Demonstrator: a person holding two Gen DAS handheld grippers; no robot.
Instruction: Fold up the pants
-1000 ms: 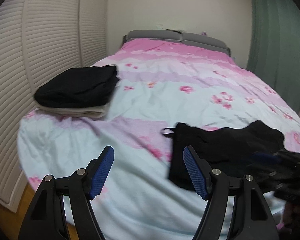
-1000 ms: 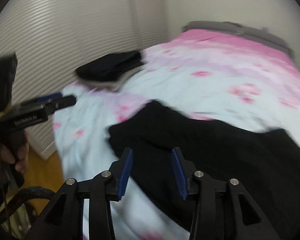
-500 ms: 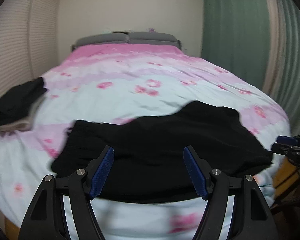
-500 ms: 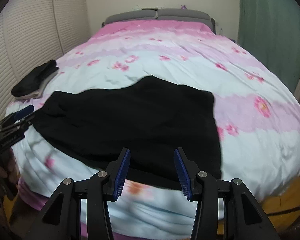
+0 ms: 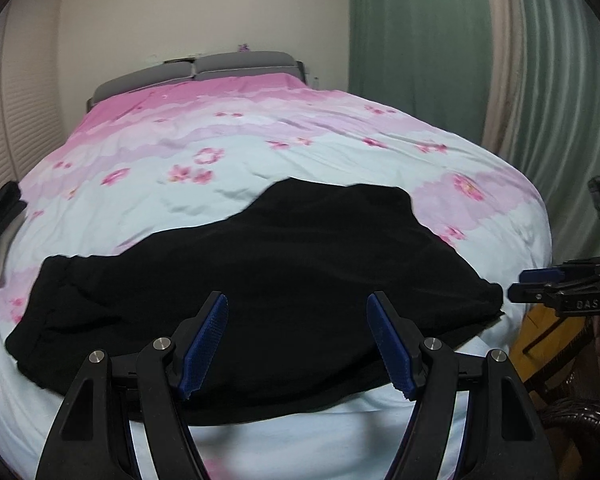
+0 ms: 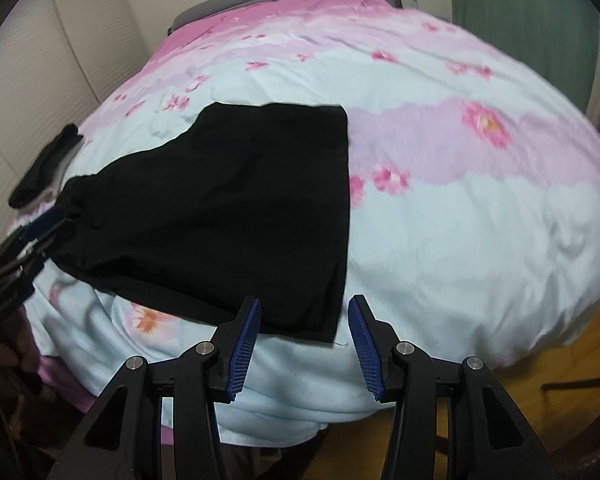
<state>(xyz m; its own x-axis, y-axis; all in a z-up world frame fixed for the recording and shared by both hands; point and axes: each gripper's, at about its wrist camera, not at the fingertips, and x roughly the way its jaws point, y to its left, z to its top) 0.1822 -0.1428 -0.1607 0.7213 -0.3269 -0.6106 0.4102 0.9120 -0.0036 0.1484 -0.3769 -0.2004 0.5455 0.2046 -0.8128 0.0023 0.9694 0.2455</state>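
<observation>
both grippers hang with jaws spread and nothing between them: the left gripper [image 5: 298, 344] over the near edge of the black pants [image 5: 260, 280], the right gripper [image 6: 304, 336] just short of their near right corner [image 6: 320, 320]. the pants lie flat on the floral bedspread [image 6: 480, 208], long axis running left to right; the gathered end at the left is probably the waistband. a folded dark pile [image 6: 44, 168] sits well apart at the far left, and nothing blocks either approach.
</observation>
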